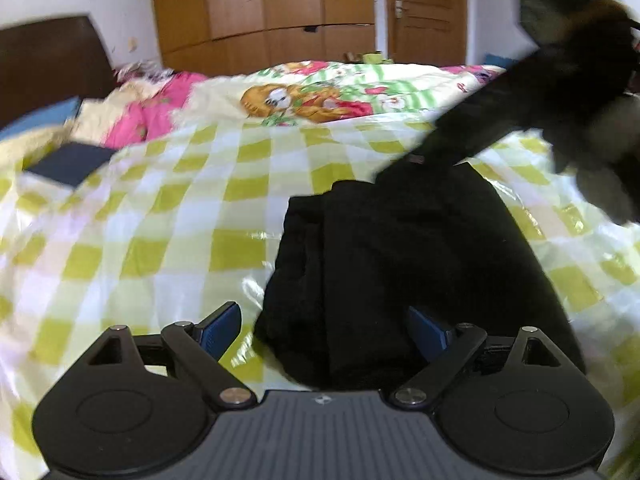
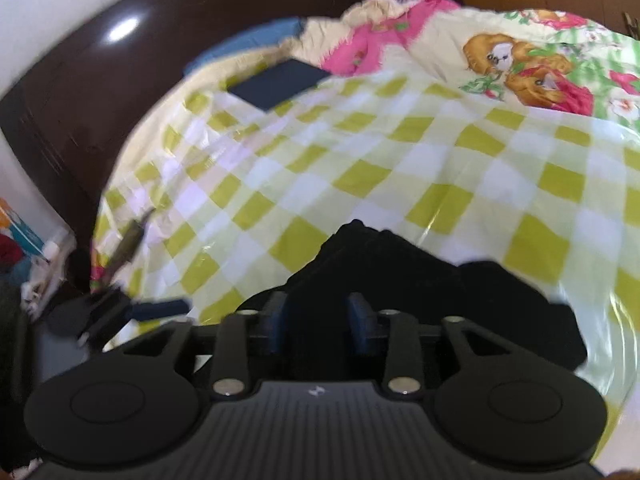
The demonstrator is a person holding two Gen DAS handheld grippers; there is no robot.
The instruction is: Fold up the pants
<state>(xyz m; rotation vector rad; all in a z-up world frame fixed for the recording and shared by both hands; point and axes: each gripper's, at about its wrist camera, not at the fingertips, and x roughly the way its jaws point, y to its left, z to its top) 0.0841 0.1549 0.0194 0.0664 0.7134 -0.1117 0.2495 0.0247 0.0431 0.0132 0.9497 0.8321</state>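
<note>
Folded black pants [image 1: 404,264] lengthwise toward headboard [image 1: 48,56]

The black pants [image 1: 400,248] in front of me are soft, matt cloth. Under them, the green-and-white checked sheet [image 1: 168,216] looks slick and glossy, catching the light like plastic film. My left gripper [image 1: 324,332] is matt black plastic with shiny metal rivets and ribbed blue pads [image 1: 222,330]. The headboard [image 2: 100,60] is dark, polished wood.
</note>
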